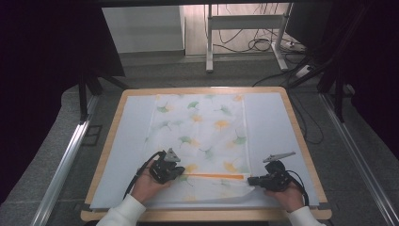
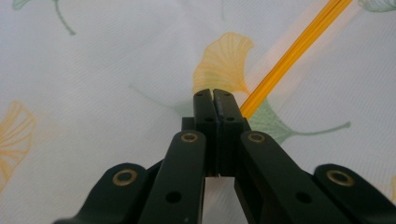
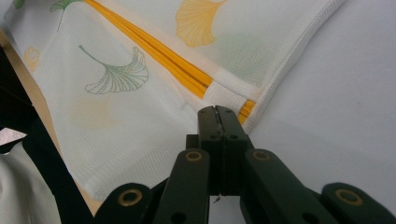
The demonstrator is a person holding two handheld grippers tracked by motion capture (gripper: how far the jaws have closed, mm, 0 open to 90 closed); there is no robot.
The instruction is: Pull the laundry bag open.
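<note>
A: Here's the table (image 1: 301, 141), and on its pale sheet (image 1: 268, 122) lies a white mesh bag (image 1: 200, 136) printed with ginkgo leaves, running from the far edge toward the person.

B: And an orange zipper (image 1: 214, 176) crosses the bag near its close end. See it?

A: I do. The left gripper (image 1: 175, 172) sits at the zipper's left end, the right gripper (image 1: 251, 181) at its right end, by the bag's right edge.

B: From the left gripper view, the left gripper (image 2: 215, 93) has its jaws pressed together, tips down on the fabric right beside the zipper (image 2: 289, 56). Whether mesh is pinched between them, I can't tell.

A: Same story on the other side. In the right gripper view the right gripper (image 3: 217, 110) is closed tight, tips at the white tab where the zipper (image 3: 159, 53) stops, just inside the bag's seamed edge (image 3: 299, 51).

B: Anything caught in there?

A: Can't tell; the jaws meet flush against the cloth.

B: Both hands low at the near edge, white sleeves showing.
</note>
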